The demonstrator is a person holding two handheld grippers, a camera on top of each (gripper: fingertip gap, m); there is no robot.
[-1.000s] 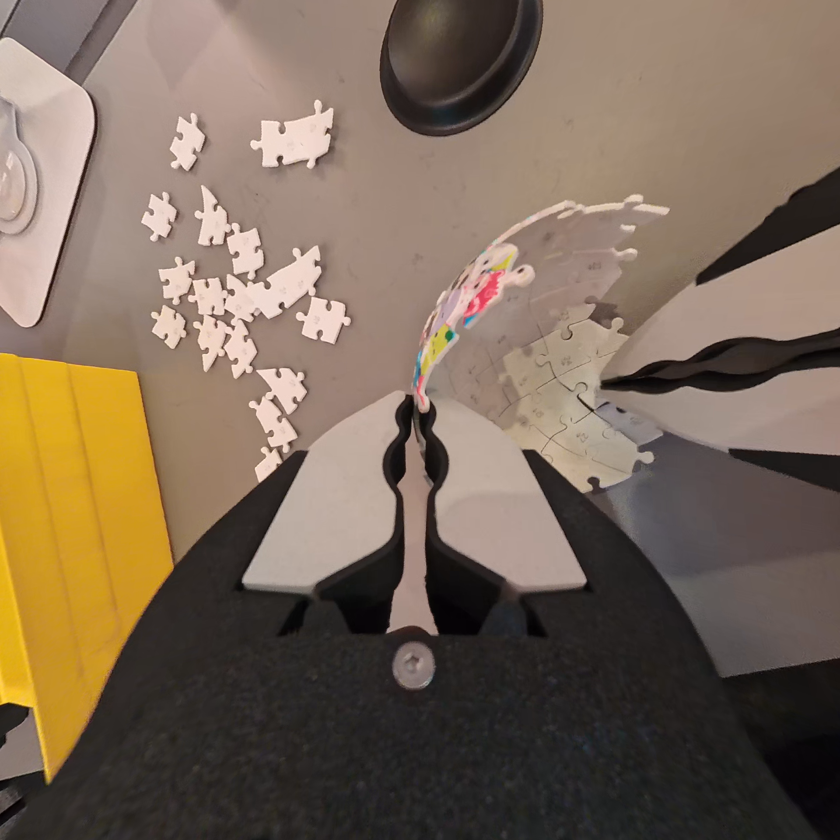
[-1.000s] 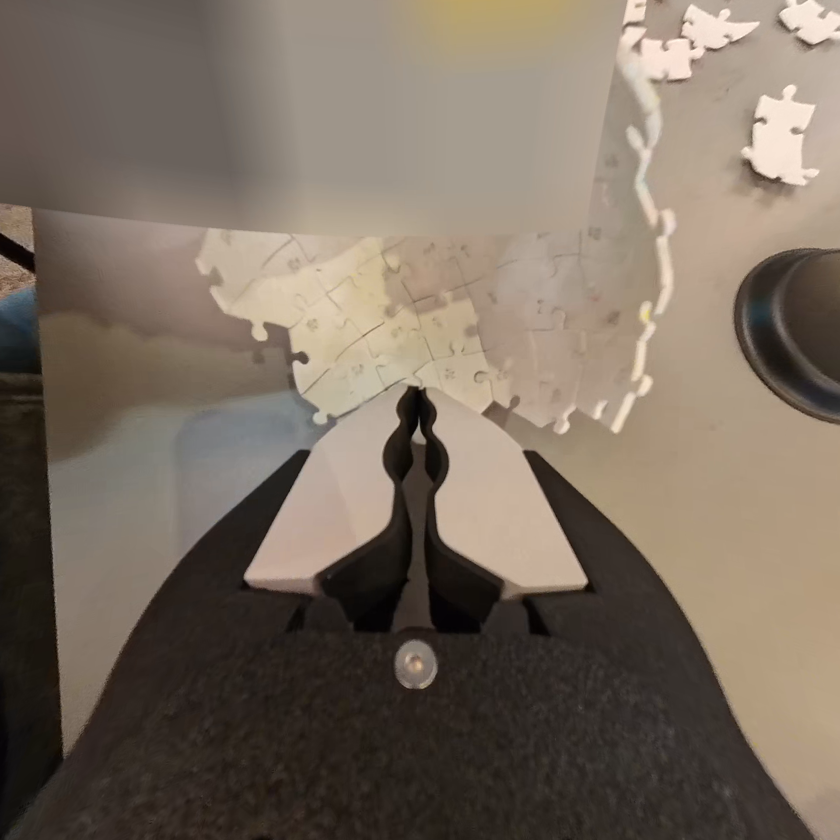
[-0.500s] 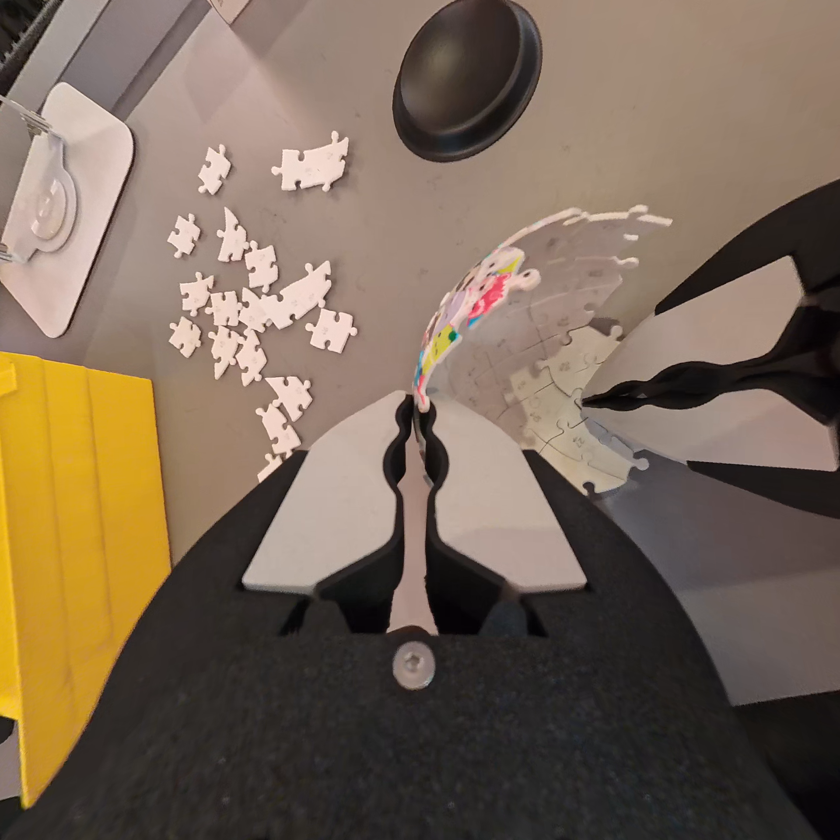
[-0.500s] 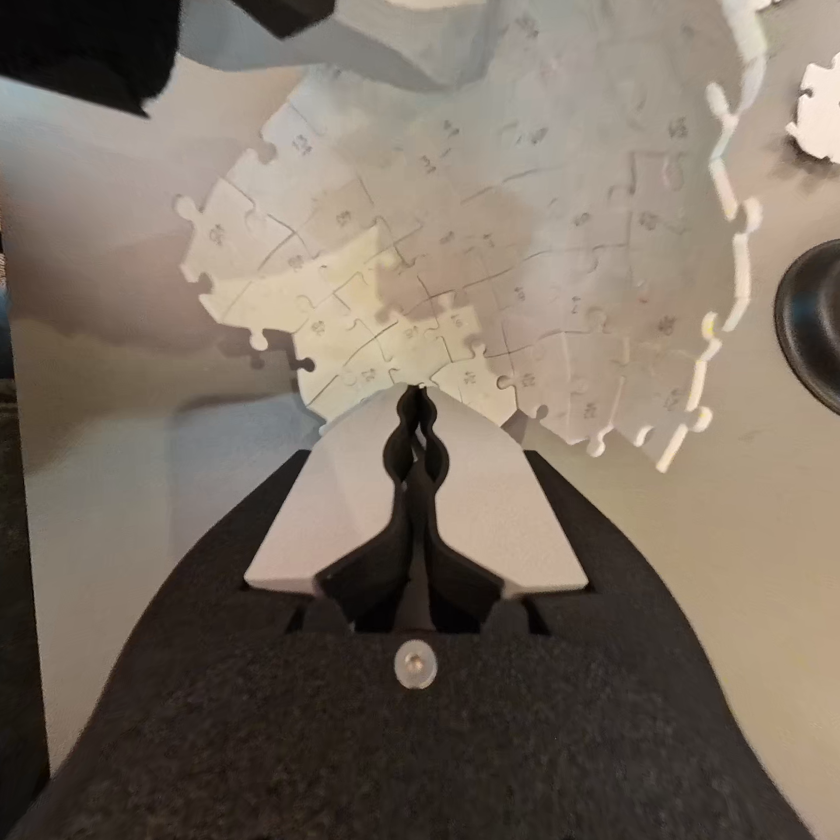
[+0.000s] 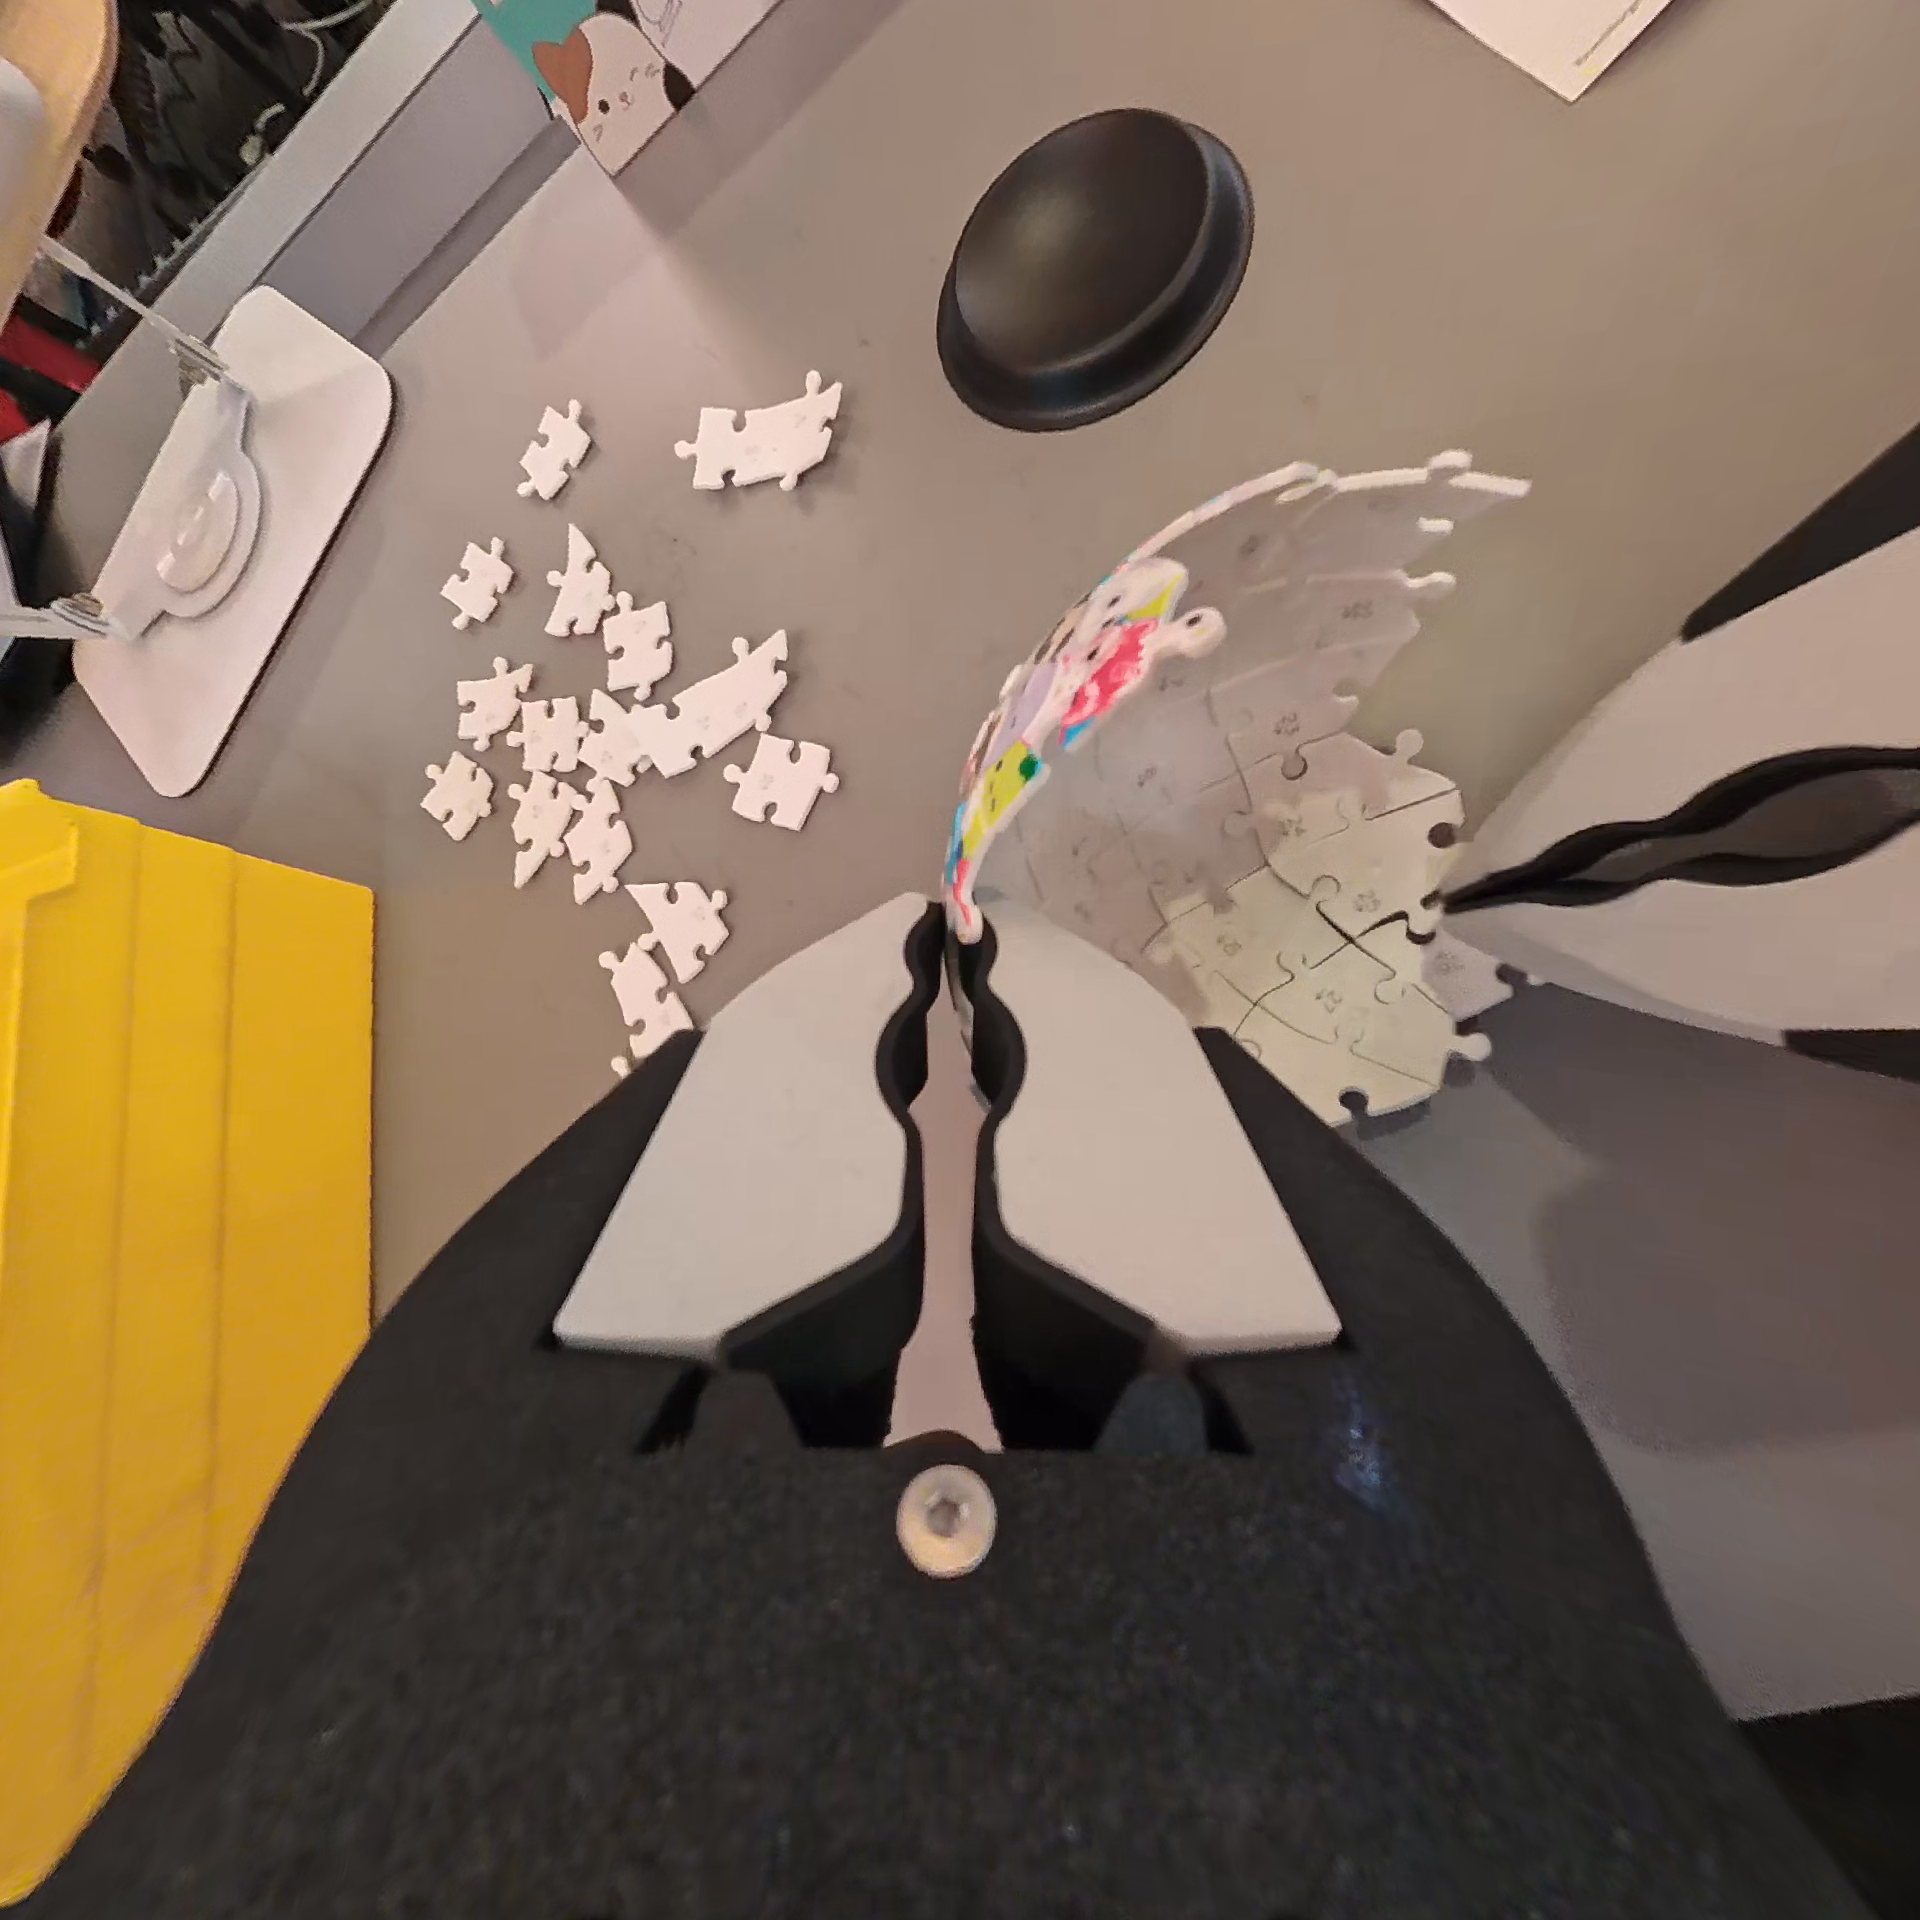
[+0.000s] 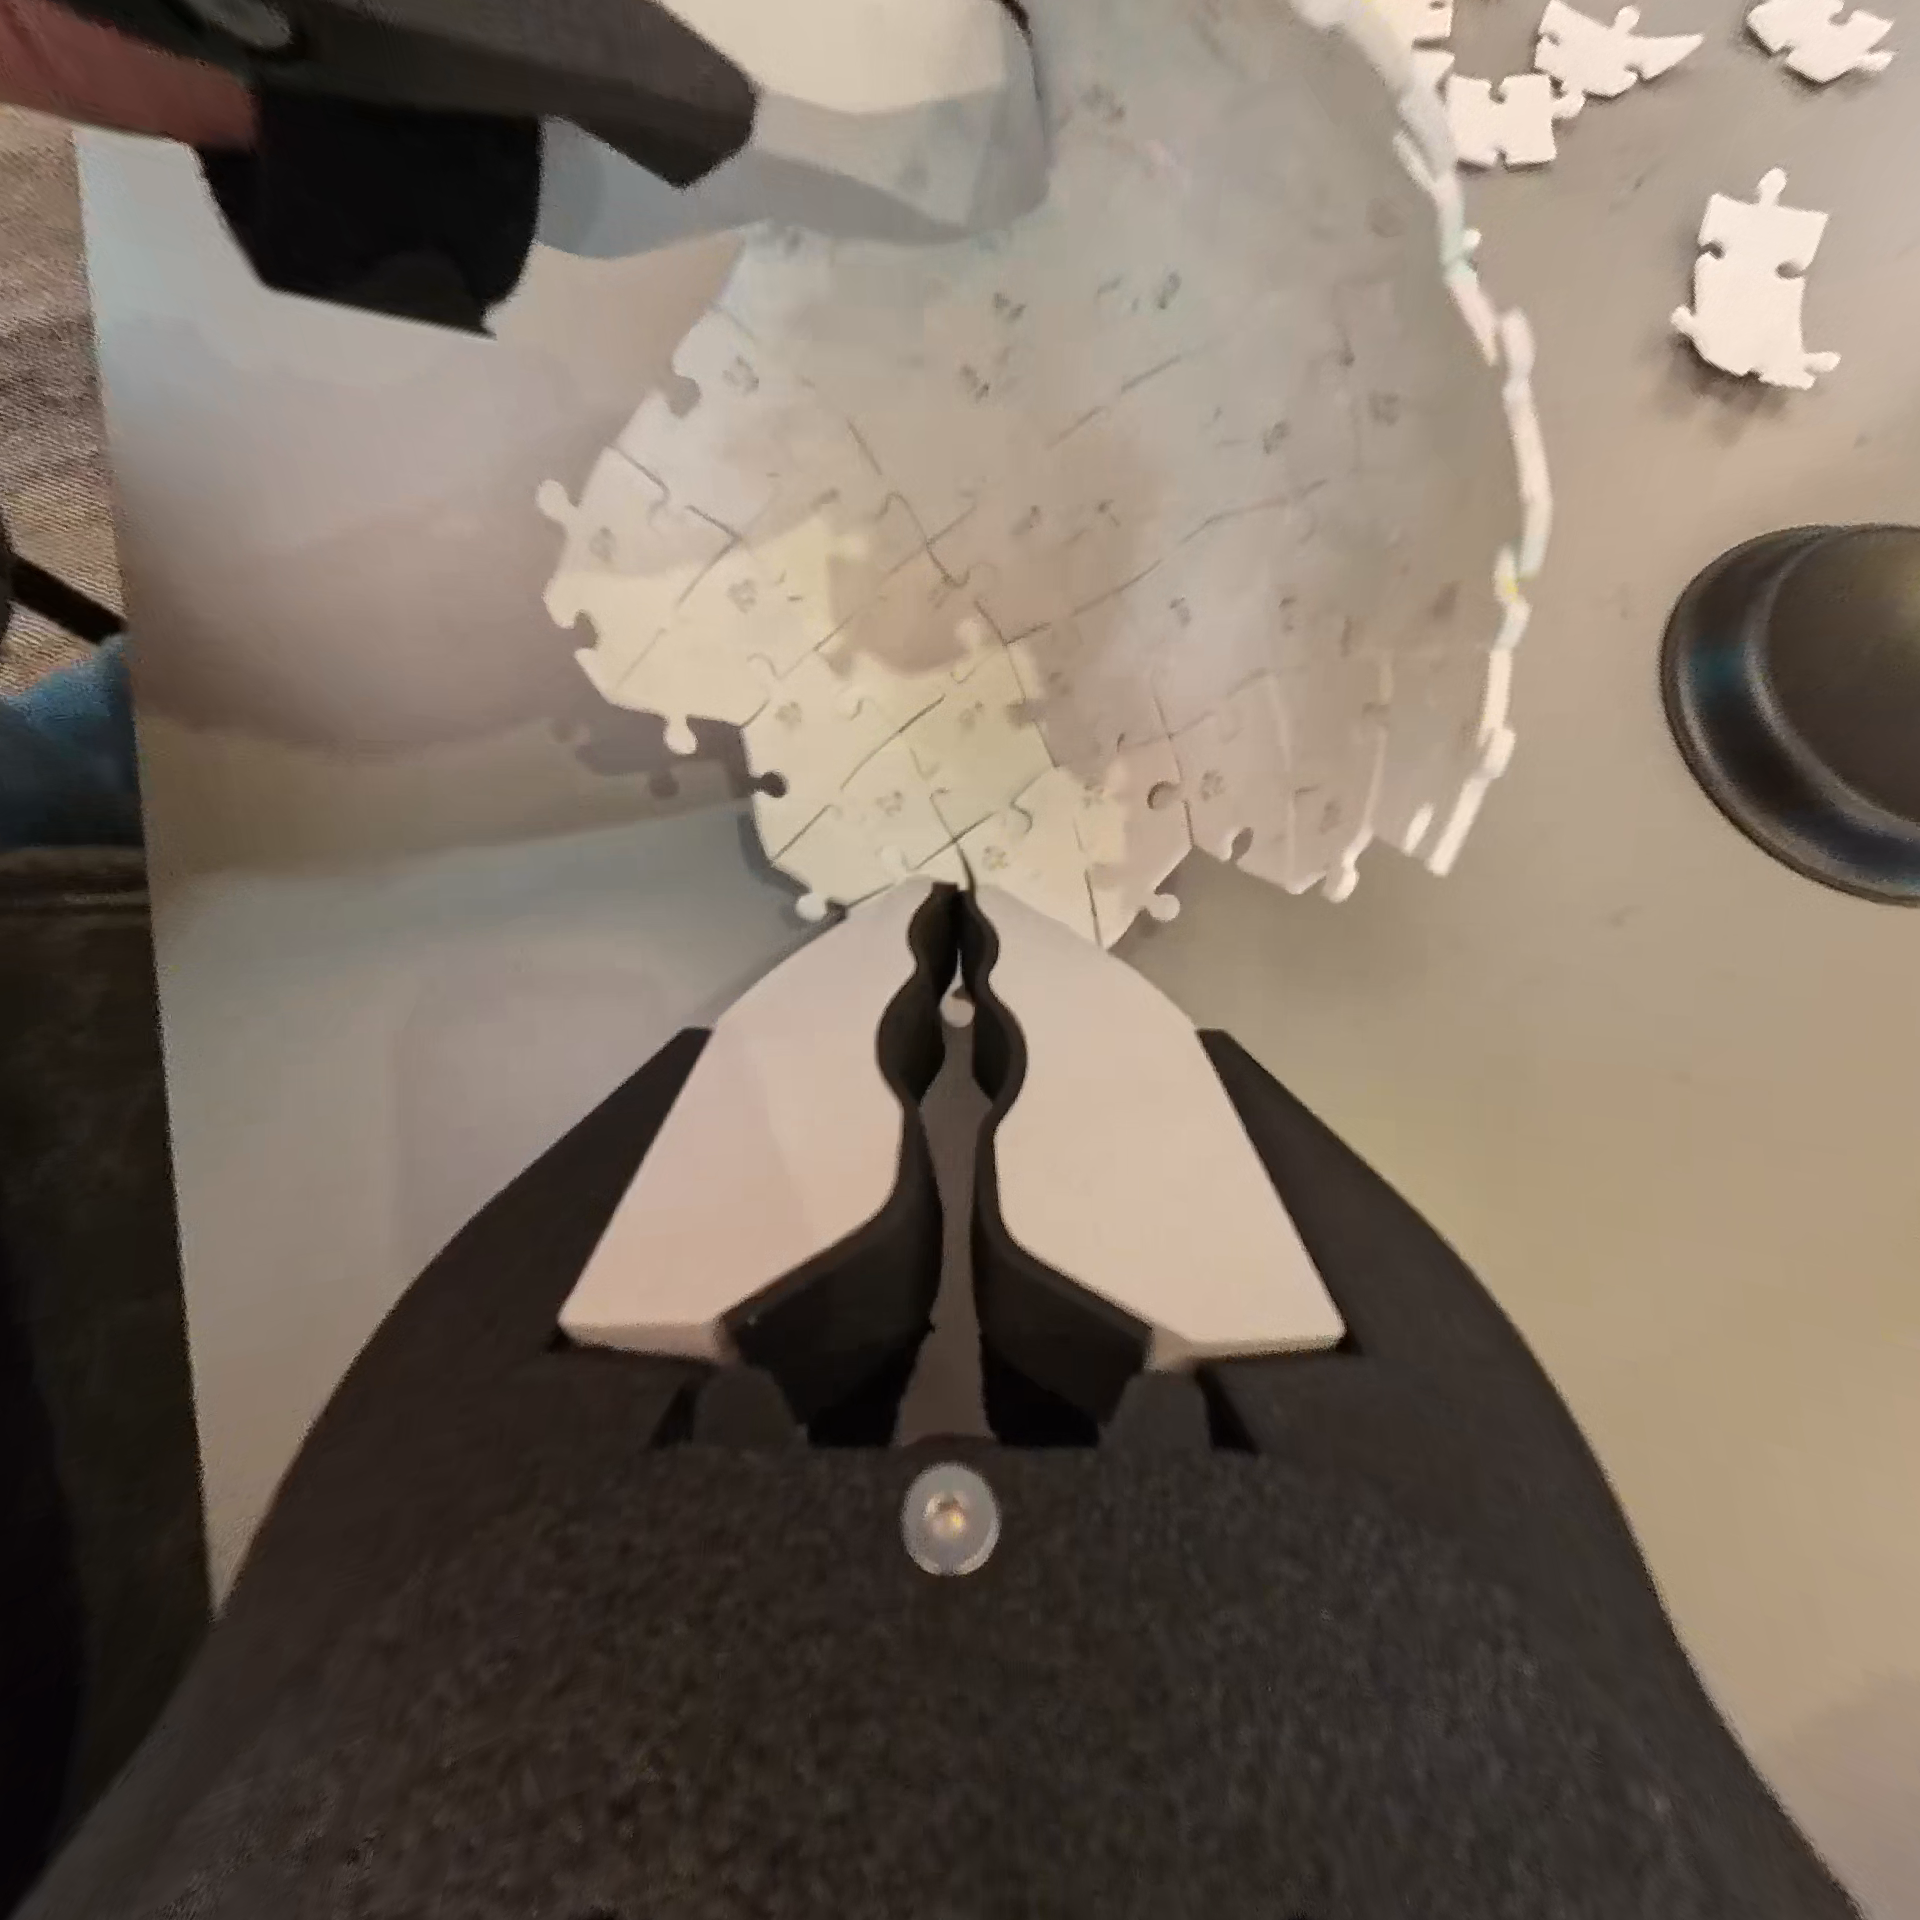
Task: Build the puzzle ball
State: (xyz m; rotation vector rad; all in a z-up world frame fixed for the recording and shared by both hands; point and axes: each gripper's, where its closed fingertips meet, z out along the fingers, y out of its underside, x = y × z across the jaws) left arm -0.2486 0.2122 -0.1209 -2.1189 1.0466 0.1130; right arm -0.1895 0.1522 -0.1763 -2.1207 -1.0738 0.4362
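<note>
— Tabletop (image 5: pixel 1558 260) first: grey, with a yellow bin (image 5: pixel 156 1195) at its left edge and a black dome-shaped stand (image 5: pixel 1091 270) toward the far side. What's on it for the job?

— The half-built puzzle ball (image 5: pixel 1226 748), a curved shell, white inside and coloured on the outside, held up above the near right part of the tabletop. Whether its bottom edge touches the surface I can't tell.

— Who's holding it?

— Both. The left gripper (image 5: pixel 951 930) is clenched on the shell's coloured rim, and the right gripper (image 6: pixel 956 899) is pinched shut on the opposite lower edge.

— Anything different from a second ago?

— The two have drawn back a little and the shell has turned, so far more of its numbered inner face shows in the right wrist view. The right gripper has slid farther out to the rim. To me that reads as checking the open edge for the next gap.

— And the rest?

— Loose white pieces (image 5: pixel 623 727) are scattered between the bin and the shell, with a joined pair (image 5: pixel 764 447) nearer the stand. Plenty remain, so I'd say the ball is roughly half done.
</note>
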